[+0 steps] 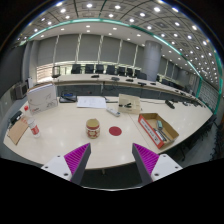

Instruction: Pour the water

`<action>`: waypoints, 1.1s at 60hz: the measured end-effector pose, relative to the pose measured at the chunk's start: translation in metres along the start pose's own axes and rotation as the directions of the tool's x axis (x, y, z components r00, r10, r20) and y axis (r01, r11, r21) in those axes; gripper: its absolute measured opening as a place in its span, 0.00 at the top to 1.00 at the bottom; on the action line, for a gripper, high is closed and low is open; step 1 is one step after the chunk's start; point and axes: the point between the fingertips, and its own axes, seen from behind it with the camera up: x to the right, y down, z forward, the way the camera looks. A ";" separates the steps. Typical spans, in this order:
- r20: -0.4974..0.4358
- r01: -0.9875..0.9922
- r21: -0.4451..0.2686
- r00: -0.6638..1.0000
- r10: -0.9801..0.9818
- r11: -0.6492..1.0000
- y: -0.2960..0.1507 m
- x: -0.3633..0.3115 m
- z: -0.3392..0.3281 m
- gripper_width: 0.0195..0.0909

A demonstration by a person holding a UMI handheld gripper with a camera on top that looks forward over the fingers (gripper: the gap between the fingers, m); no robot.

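Gripper view is showing the gripper [112, 160] hovering with fingers spread apart and holding nothing, while a lidded jar [93, 128] is standing on the table [60, 125] well beyond them, beside a red coaster [115, 131].

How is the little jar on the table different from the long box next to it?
The jar stands upright and is round; the box lies flat and is long with straight sides. The jar is much smaller than the box. The jar is closed with a dark lid, while the box is open on top with an orange rim. Both rest on the pale table, beyond the open claw, with a red disc between them.
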 end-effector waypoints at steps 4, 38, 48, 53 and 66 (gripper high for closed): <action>0.020 0.009 -0.002 1.000 -0.009 1.000 0.002 -0.011 0.001 0.07; 0.326 0.055 0.010 0.944 -0.055 0.998 0.032 -0.346 0.031 0.07; 0.349 0.017 0.101 0.936 -0.052 0.995 0.013 -0.443 0.073 0.07; 0.352 0.004 0.147 0.934 -0.056 0.989 0.002 -0.478 0.100 0.07; 0.303 -0.020 0.238 0.952 -0.055 0.971 -0.018 -0.521 0.170 0.12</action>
